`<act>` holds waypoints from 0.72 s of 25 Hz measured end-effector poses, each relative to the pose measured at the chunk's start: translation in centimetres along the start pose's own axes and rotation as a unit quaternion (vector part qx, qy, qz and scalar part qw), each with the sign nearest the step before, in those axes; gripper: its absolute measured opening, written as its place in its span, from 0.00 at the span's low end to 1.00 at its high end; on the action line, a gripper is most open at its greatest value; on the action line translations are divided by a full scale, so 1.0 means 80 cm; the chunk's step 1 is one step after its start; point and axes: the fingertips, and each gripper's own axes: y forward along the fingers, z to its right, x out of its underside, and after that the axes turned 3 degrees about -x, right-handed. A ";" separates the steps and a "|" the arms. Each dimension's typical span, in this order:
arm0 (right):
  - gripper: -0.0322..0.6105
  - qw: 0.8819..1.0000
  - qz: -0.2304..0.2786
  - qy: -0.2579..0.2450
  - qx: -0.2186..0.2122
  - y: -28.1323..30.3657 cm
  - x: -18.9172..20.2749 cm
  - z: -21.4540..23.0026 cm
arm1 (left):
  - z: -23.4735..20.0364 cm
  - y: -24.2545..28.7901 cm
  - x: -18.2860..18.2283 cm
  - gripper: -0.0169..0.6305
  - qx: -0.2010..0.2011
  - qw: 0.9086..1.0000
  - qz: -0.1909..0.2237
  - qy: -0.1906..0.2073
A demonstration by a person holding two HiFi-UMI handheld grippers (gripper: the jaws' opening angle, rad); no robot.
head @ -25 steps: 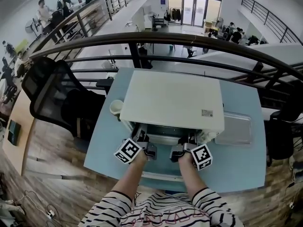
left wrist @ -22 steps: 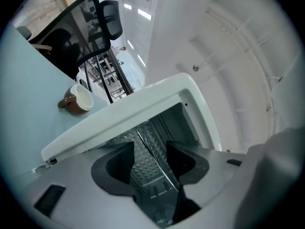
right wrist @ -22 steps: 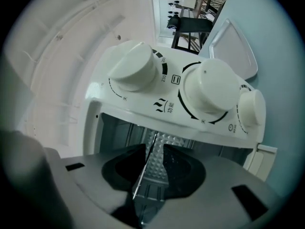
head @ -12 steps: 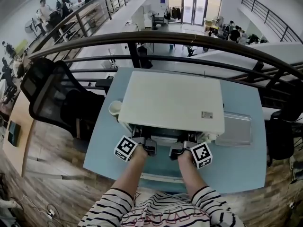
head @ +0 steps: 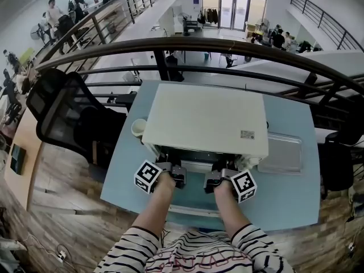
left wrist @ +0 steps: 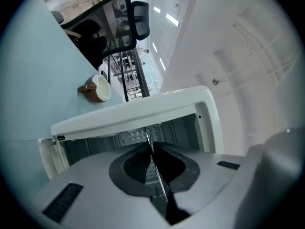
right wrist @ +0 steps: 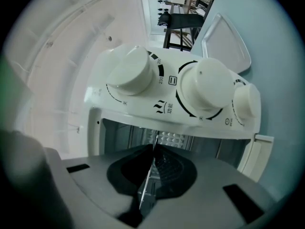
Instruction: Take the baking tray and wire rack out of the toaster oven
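Oven (head: 205,118) door open, I have both claws at its mouth | left gripper (left wrist: 151,149) jaws just closed, clamped on rack (left wrist: 157,171) front edge | right gripper (right wrist: 153,149) just closed on same rack | rack inside oven | tray (head: 281,152) on table (head: 128,172), just right of oven

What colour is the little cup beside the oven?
The cup is brown outside and white inside. It shows best in the left gripper view.

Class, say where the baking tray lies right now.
In the head view, the baking tray lies flat on the blue table, outside the toaster oven and just beside its right wall.
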 end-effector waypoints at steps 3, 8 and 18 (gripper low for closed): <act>0.11 1.000 -0.004 -0.001 0.002 -0.011 0.002 0.000 | -0.001 -0.011 0.001 0.08 -0.001 1.000 0.001 -0.007; 0.11 1.000 -0.011 0.002 0.006 -0.033 0.007 0.000 | -0.005 -0.033 0.002 0.08 0.002 1.000 0.006 -0.021; 0.10 1.000 -0.026 0.009 0.009 -0.086 0.020 0.003 | -0.014 -0.087 0.006 0.07 0.002 0.999 0.010 -0.038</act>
